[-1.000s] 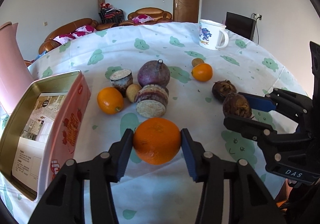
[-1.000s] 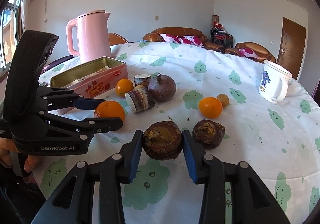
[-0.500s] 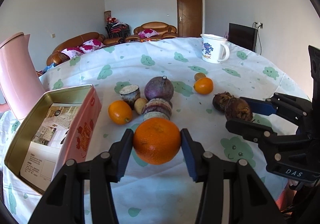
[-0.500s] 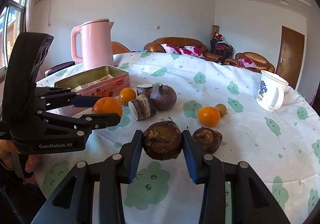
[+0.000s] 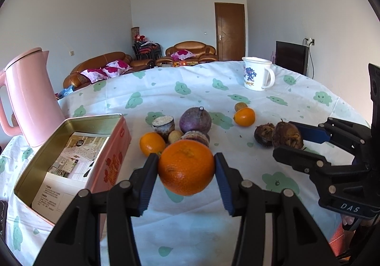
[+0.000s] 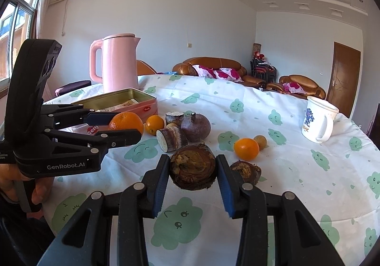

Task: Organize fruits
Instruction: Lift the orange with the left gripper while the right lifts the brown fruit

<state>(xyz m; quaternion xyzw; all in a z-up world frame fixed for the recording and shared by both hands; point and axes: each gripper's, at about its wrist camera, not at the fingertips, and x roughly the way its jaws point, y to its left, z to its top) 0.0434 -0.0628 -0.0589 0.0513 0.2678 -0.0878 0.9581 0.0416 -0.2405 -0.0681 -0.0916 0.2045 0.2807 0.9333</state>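
Both loads now lifted off tabletop [image 5: 296, 104]: left tongs [image 5: 186, 167] clamp big orange [image 5: 186, 167] beside open tin [image 5: 71, 154], prob. its destination; right tongs [image 6: 192, 166] grip brown root [image 6: 192, 166].

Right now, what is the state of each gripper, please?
Left gripper: closed on the large orange.
Right gripper: closed on the brown, rough-skinned fruit.

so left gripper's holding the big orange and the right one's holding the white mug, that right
Not quite. The left gripper does hold the big orange, but the right gripper is clamped on a brown, rough-skinned root-like item, as the right wrist view shows. The white mug stands untouched farther back on the table.
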